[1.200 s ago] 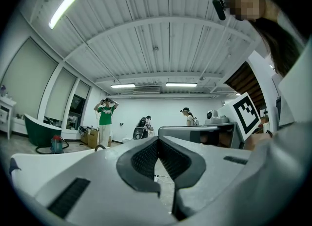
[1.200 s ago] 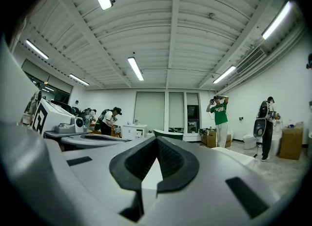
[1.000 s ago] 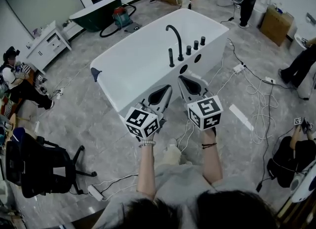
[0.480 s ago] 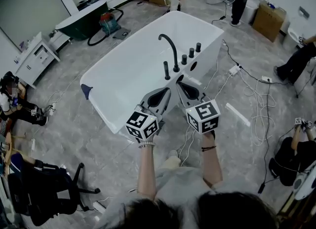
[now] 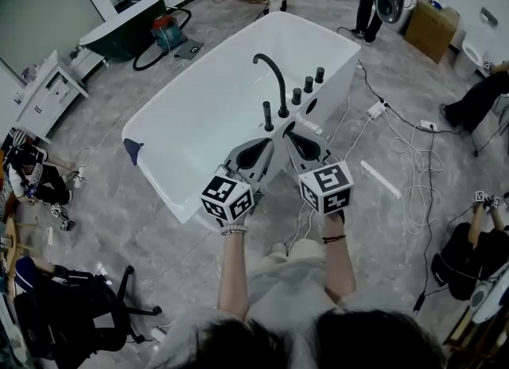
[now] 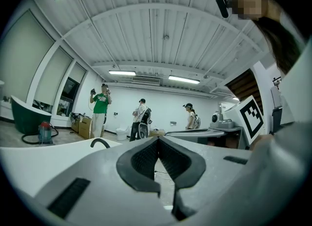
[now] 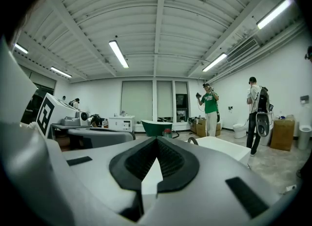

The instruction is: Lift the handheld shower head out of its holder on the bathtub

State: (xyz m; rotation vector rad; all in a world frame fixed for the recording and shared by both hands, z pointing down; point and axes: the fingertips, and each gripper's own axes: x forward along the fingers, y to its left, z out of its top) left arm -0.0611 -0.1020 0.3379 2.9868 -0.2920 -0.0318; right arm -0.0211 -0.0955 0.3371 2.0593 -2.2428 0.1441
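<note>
A white bathtub (image 5: 199,113) fills the middle of the head view. On its near right rim stand a curved black spout (image 5: 271,69), three black knobs (image 5: 308,84) and a slim black handheld shower head (image 5: 268,114), upright in its holder. My left gripper (image 5: 261,146) is shut and empty, its tip just short of the rim below the shower head. My right gripper (image 5: 296,132) is shut and empty too, beside the tub's outer wall. Both point level at the tub. The spout (image 6: 100,142) shows past the left gripper (image 6: 157,141), and the spout (image 7: 193,141) also shows past the right gripper (image 7: 156,141).
Cables and a power strip (image 5: 376,109) lie on the floor right of the tub. A black office chair (image 5: 71,304) stands at lower left. Cardboard boxes (image 5: 433,29), a green tub (image 5: 131,29) and a white cabinet (image 5: 48,89) line the far side. Several people stand around.
Both grippers have moved forward towards the tub's rim fittings and sunk a little. The tub looks nearer. Both jaws stay shut.
</note>
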